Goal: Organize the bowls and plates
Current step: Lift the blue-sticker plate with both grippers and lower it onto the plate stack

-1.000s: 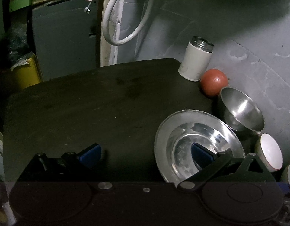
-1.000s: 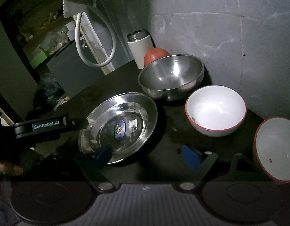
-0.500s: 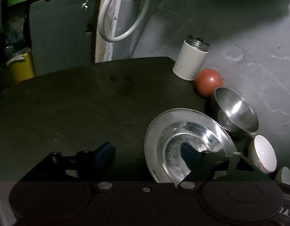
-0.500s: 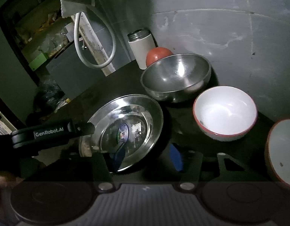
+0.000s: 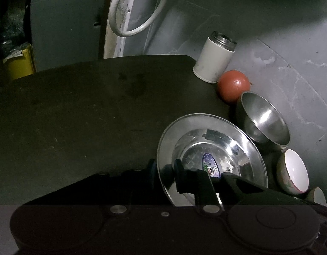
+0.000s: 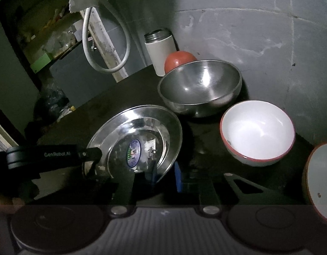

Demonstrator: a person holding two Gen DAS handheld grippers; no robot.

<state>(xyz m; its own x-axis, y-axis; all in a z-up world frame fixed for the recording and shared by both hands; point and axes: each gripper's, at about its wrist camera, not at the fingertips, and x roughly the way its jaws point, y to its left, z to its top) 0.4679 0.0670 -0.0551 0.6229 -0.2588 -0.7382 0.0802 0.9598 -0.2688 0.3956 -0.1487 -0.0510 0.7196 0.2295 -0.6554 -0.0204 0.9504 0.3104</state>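
Near the table's (image 5: 78,114) right edge, against the grey wall, lies a shallow round steel plate (image 5: 208,148) with a broad polished rim and an oval sticker at its centre. Both tools have it by opposite sides of the rim. The left gripper (image 5: 164,175) is closing its blue-padded jaws over the plate's near-left rim; the right gripper (image 6: 165,171) is closing over the lower-right rim, one pad inside the plate, one outside. Whether the plate is lifted off the dark, matte, scuffed tabletop is hard to tell in the dim light.

Behind the plate sits a deep, mirror-smooth steel bowl (image 6: 199,87), which hides most of a glossy red ball (image 6: 178,60). A white cylindrical canister (image 6: 159,48) with a metal neck stands at the far right corner. A white bowl with a red rim (image 6: 256,131) sits beside the steel one; another red-rimmed bowl (image 6: 320,180) is cut off at the frame's edge. Both grippers angle downward toward the plate.
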